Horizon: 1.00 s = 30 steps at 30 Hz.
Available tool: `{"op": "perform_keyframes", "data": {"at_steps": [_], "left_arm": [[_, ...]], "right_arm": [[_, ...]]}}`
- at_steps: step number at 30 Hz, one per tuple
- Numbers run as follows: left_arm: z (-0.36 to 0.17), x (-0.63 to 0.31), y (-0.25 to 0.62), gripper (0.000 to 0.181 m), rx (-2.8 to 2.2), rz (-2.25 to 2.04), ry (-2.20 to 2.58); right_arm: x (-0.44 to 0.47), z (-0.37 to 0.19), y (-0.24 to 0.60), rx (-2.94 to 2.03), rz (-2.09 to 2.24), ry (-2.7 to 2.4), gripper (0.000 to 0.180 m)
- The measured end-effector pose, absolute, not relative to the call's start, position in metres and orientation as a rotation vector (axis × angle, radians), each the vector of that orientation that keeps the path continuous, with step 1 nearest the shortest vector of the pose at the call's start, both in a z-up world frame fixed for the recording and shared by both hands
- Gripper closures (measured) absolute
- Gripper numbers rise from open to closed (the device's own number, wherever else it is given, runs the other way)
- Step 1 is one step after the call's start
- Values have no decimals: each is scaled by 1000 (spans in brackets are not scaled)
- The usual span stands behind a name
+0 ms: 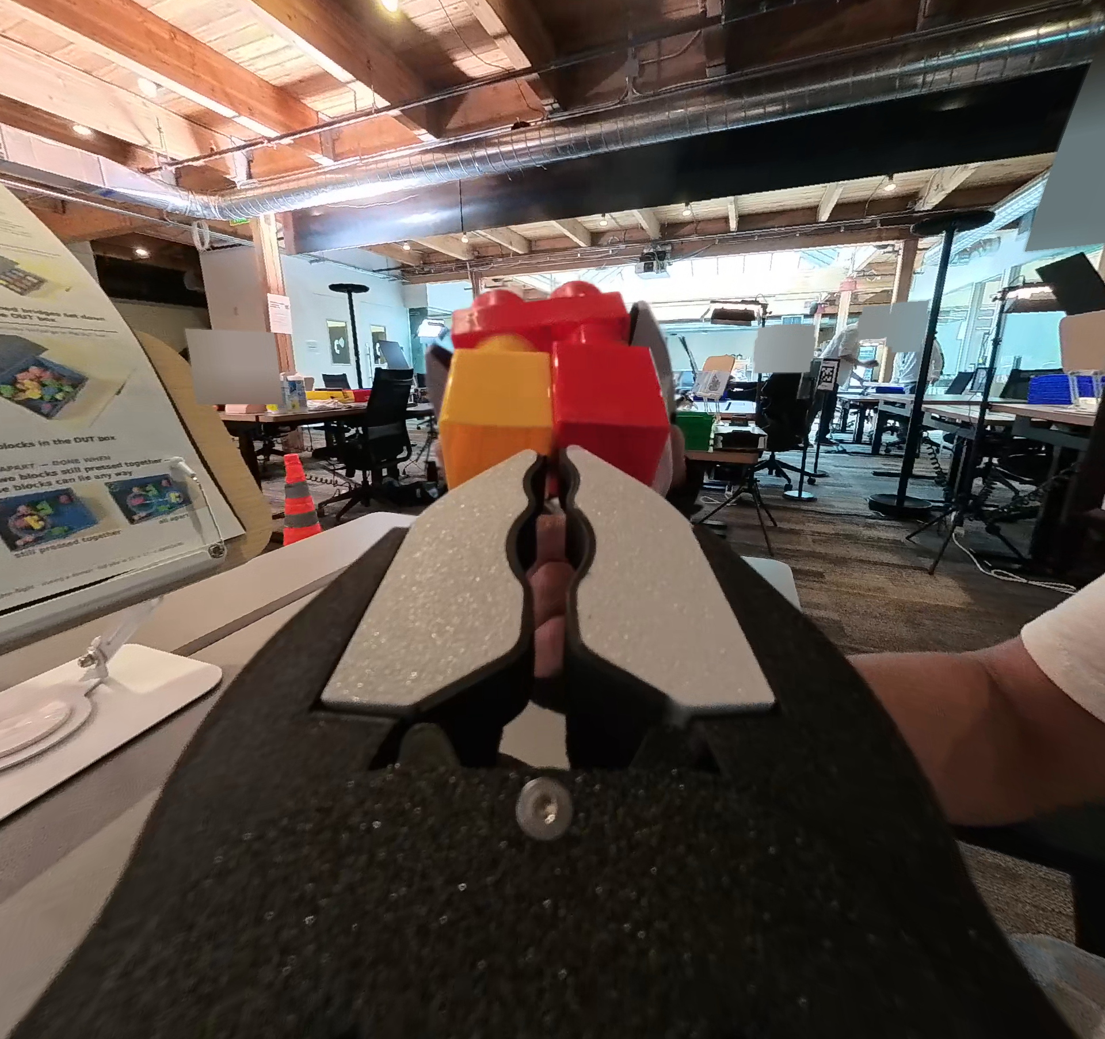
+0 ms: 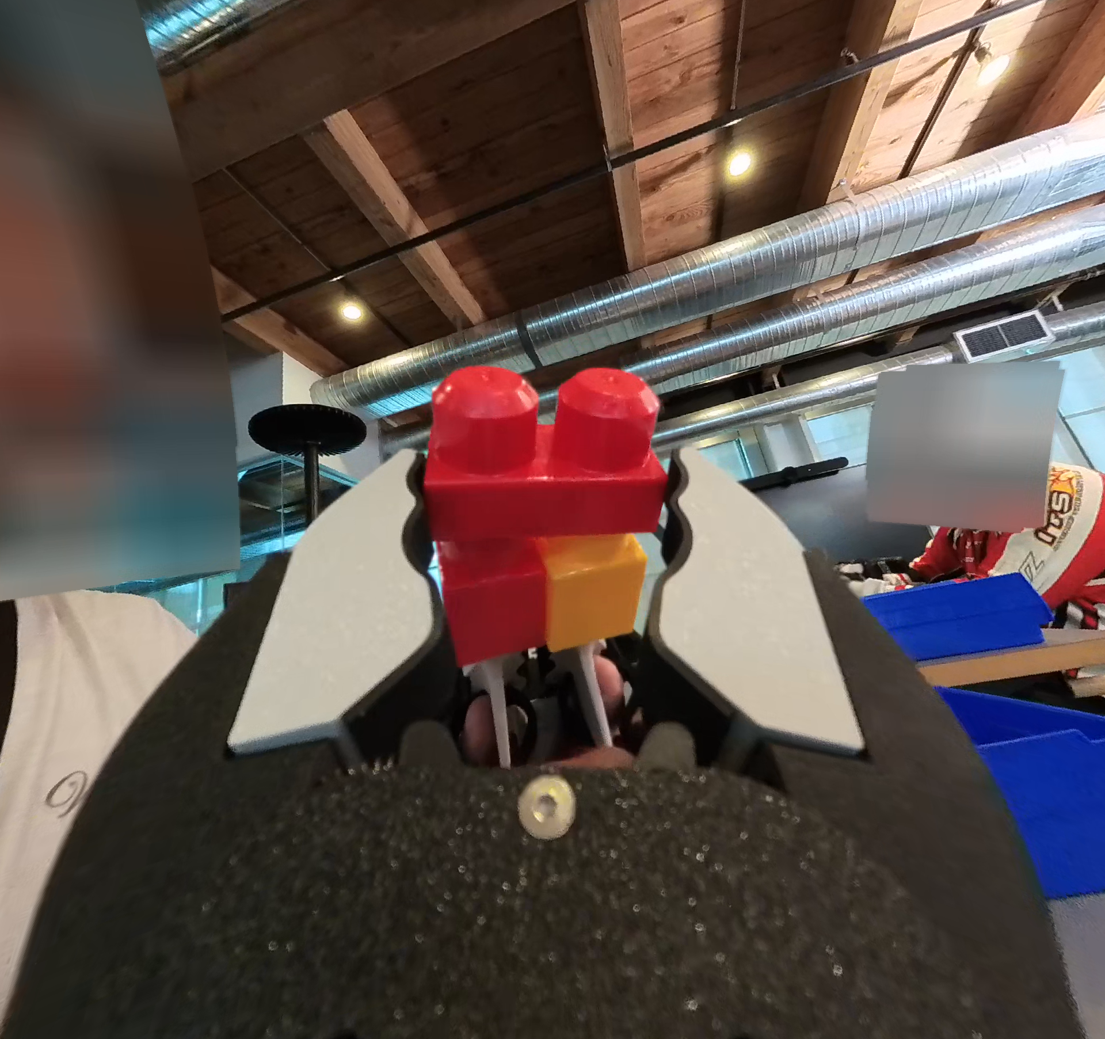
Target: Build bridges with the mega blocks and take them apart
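The bridge (image 2: 541, 538) is held up in the air, glossy moulded plastic: a red two-stud block (image 2: 544, 493) spans a red cube (image 2: 493, 597) and an orange cube (image 2: 592, 591), studs rounded; the right gripper (image 2: 545, 493), grey-padded, clamps the top block's ends; the left gripper (image 1: 553, 460), nearly closed, pinches the legs' underside.
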<state>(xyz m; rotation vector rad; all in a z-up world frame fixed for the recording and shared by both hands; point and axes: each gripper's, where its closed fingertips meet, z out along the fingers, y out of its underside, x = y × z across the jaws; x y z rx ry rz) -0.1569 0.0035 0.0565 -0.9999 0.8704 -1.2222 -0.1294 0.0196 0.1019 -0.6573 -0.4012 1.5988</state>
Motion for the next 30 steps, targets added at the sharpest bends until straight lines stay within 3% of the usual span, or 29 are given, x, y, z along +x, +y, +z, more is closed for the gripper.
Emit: {"op": "perform_keyframes", "data": {"at_steps": [14,30], "left_arm": [[52,-157,3,178,-1021,-1180,896],[34,-162,-6,178,-1095,-1196,1144]], "right_arm": [[-143,90,17,-725,1628,-464,104],[-145,51,0,-1224,1167,-1098,105]]}}
